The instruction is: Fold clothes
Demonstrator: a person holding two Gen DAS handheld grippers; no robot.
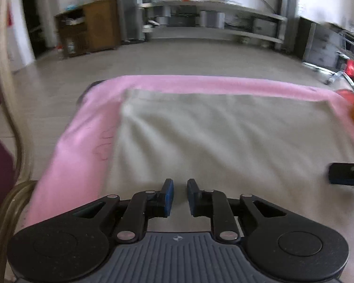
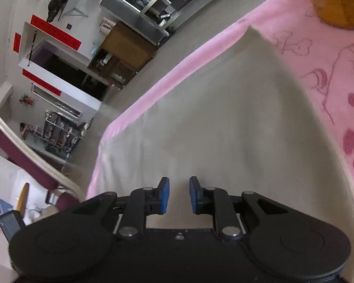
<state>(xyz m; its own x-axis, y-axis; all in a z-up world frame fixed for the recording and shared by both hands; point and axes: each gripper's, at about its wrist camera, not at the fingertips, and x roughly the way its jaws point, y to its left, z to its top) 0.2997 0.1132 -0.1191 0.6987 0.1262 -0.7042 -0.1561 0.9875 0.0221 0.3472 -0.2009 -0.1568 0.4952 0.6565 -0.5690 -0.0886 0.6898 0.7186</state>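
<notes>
Already the pale cream-white cloth garment (image 1: 219, 132) lies spread flat on the pink printed fleece blanket (image 1: 77, 141), squared into a rectangle with a strip of blanket showing past its far edge and its left edge. Judging by that neat outline, at least one fold looks done, though motion blur hides any layered seam, so I cannot tell how many. Further halving and a final tidy probably remain.

The left gripper (image 1: 180, 194) hovers over the garment's near edge, its blue-padded fingers (image 1: 168, 194) slightly apart with nothing pinched between them. The right gripper (image 2: 179, 194) sits likewise over the garment's near side, fingers (image 2: 164, 194) a narrow gap apart and empty; the garment's far corner (image 2: 252, 29) points away from it. An orange-brown object (image 2: 337, 2), too cropped to identify, rests on the blanket beyond that corner. Neither gripper holds cloth yet.
</notes>
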